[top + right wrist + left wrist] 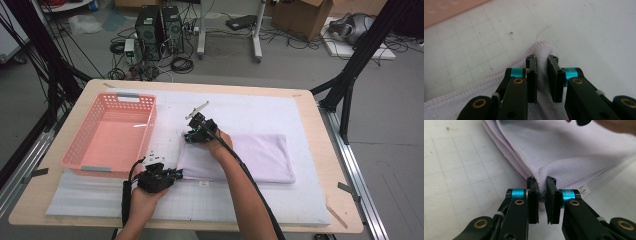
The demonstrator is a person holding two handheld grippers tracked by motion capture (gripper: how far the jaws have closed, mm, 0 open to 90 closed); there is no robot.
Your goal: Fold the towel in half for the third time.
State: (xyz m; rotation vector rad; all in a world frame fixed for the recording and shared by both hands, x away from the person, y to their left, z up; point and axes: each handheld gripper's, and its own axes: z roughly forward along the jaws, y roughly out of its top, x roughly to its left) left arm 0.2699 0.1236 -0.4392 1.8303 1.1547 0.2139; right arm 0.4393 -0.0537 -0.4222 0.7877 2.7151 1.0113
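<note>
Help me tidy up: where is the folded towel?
In the high view, the folded towel lies mid-table on the white mat, right of the pink basket.

One folded purple towel in the middle. One pink basket at the left. Two grippers: left one near, right one farther. One white mat. One wooden table. Two black computer boxes far back.

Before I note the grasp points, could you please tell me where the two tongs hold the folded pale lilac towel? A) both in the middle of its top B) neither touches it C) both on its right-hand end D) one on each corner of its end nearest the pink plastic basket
D: the left tongs pinch the near corner of the folded pale lilac towel, the right tongs the far corner, beside the pink plastic basket.
</note>
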